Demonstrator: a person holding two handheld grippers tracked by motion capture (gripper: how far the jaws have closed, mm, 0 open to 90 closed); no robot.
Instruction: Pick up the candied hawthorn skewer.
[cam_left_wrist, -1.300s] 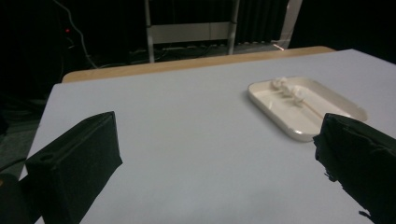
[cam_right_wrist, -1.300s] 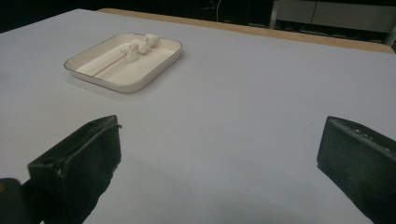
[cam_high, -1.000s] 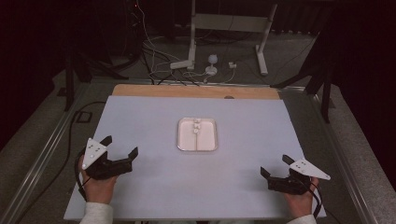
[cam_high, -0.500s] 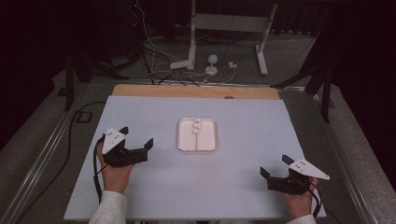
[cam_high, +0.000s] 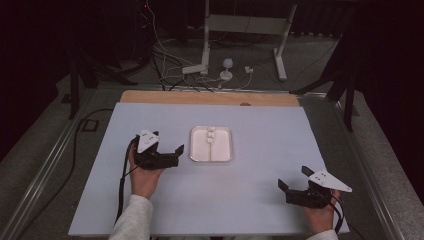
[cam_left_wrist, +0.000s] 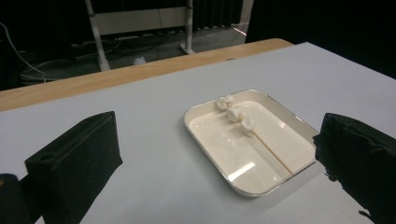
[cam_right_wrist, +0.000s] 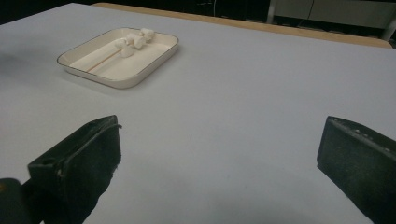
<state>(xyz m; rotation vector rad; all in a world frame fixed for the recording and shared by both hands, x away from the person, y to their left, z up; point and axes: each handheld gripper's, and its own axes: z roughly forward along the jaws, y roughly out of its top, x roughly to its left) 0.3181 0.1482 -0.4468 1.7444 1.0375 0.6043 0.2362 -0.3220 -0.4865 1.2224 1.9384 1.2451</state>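
A shallow white tray lies at the middle of the pale blue table. In it lies a thin wooden skewer with three white marshmallows on its far end. My left gripper hovers just left of the tray, jaws open and empty and pointing at it; its own view has the tray between the jaws. At the near right of the table my right gripper is open and empty, far from the tray and its marshmallows.
A wooden strip runs along the table's far edge. Beyond it, cables and a white stand sit on the dark floor. Metal rails flank the table on both sides.
My left gripper has moved forward and right from the near left of the table to just beside the tray. The right gripper has stayed put.
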